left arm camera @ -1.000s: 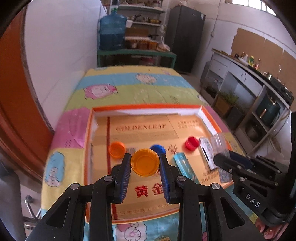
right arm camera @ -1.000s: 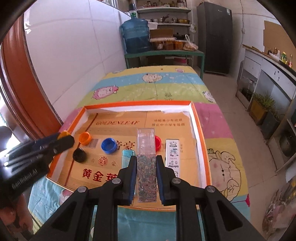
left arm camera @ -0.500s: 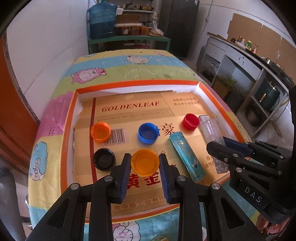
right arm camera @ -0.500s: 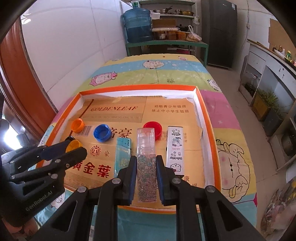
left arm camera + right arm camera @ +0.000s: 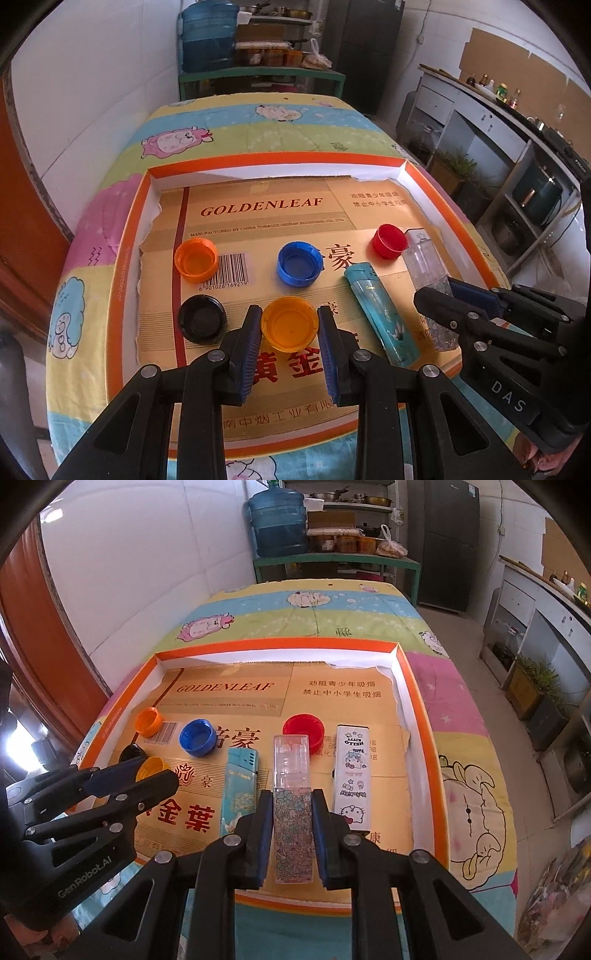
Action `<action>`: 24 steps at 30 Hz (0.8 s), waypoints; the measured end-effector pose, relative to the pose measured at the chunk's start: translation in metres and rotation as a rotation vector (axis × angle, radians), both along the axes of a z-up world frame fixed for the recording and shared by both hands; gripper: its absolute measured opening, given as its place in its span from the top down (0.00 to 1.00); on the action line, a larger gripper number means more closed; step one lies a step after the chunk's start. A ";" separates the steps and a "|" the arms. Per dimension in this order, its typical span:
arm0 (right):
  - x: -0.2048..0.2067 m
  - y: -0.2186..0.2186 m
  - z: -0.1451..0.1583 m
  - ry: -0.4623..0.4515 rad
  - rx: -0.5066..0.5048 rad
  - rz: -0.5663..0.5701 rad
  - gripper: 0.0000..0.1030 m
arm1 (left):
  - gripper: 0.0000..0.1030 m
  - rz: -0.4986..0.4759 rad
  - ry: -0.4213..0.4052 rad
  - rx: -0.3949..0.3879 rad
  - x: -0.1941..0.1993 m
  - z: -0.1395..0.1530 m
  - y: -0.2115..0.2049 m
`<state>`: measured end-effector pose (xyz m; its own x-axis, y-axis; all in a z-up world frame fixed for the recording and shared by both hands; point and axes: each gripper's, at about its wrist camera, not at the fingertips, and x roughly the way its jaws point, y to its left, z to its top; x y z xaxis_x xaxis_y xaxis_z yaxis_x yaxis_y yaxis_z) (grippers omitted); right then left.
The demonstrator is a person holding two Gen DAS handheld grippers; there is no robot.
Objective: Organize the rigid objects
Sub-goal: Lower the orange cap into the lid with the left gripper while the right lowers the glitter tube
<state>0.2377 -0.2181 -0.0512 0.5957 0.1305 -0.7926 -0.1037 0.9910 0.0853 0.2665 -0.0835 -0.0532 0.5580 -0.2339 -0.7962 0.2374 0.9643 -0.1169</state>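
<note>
in the left wrist view the left gripper [image 5: 290, 332] pinches a yellow-orange cap [image 5: 290, 328] between its blue pads, low over the cardboard-lined tray [image 5: 125, 258], beside the black cap [image 5: 201, 319] and in front of the blue cap [image 5: 299, 264] and orange cap [image 5: 195, 257]; the caps sit in rows on the left half, so this one looks bound for the free spot in the near row. the red cap [image 5: 389, 240] stands apart by the lighters. whether the held cap already rests on the cardboard cannot be told, since the pads cover its sides. the right gripper [image 5: 443, 295] crosses the right edge and hides most of what it carries. in the right wrist view that gripper [image 5: 291, 830] is clamped narrow on a clear floral lighter [image 5: 291, 775], lined up between the teal lighter [image 5: 240, 786] and the white cartoon lighter [image 5: 351, 771], probably to fill that gap. its lower end is hidden behind the fingers, and the black cap is mostly hidden by the left gripper.
</note>
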 end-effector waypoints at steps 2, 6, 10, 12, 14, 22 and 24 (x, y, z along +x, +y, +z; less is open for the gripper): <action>0.001 0.000 -0.002 0.004 -0.001 -0.001 0.80 | 0.70 0.003 0.001 0.001 0.001 -0.001 0.000; 0.004 0.000 -0.006 0.012 -0.005 0.002 0.80 | 0.70 0.005 0.008 0.001 0.004 -0.005 -0.002; 0.005 -0.001 -0.009 0.016 -0.007 0.001 0.80 | 0.70 0.004 0.011 -0.001 0.006 -0.009 -0.002; 0.006 -0.001 -0.010 0.017 -0.007 0.000 0.80 | 0.70 0.006 0.011 -0.003 0.007 -0.010 -0.002; 0.007 -0.001 -0.010 0.018 -0.009 0.000 0.80 | 0.70 0.005 0.010 -0.003 0.008 -0.010 -0.002; 0.007 -0.003 -0.014 0.016 -0.007 -0.001 0.80 | 0.70 -0.006 -0.005 0.001 0.008 -0.011 -0.002; 0.007 -0.002 -0.014 0.012 -0.008 0.005 0.80 | 0.69 -0.012 -0.011 0.005 0.007 -0.011 -0.003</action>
<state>0.2444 -0.2204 -0.0656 0.5857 0.1274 -0.8004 -0.1079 0.9910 0.0787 0.2739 -0.0861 -0.0645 0.5641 -0.2370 -0.7910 0.2502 0.9620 -0.1097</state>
